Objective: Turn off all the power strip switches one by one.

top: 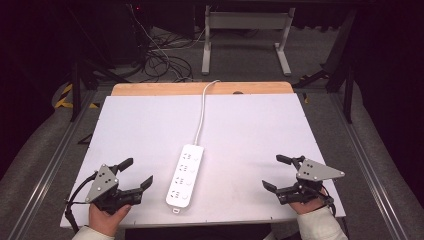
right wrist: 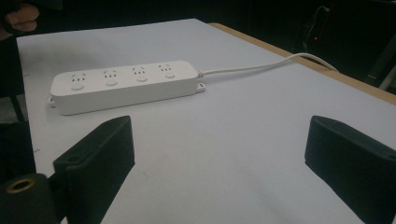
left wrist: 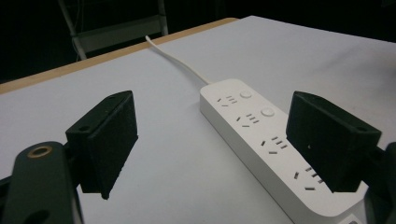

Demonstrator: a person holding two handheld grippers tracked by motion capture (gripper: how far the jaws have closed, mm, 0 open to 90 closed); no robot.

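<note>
High view, worktop: the white worktop (top: 240, 125) carries one thing, a white power strip (top: 185, 175), lying lengthwise from near to far at the near middle, between my two hands.
High view, cable: its white cable (top: 201, 112) runs from the far end of the strip off the far edge.
High view, left gripper: my left gripper (top: 136, 173) rests at the near left, jaws spread wide and empty, just beside the strip's left side but apart from it.
High view, right gripper: my right gripper (top: 276, 172) rests at the near right, jaws also spread and empty, well apart from the strip.
Left gripper view, strip: the power strip (left wrist: 261, 140) lies close ahead on the right, its near end partly behind my right-hand jaw; four sockets, each with a round button, are bare, with no plug in any of them.
Right gripper view, strip: the power strip (right wrist: 123, 84) lies across the far left of the worktop, the cable (right wrist: 261, 65) trailing off right; nothing sits between my jaws.
Step in hand: I judge this the start, both hands parked and neither touching anything.
Next move: likely an approach to the strip, the left being nearer; I need to swing over it and bring the jaws to straddle its narrow width before closing.
</note>
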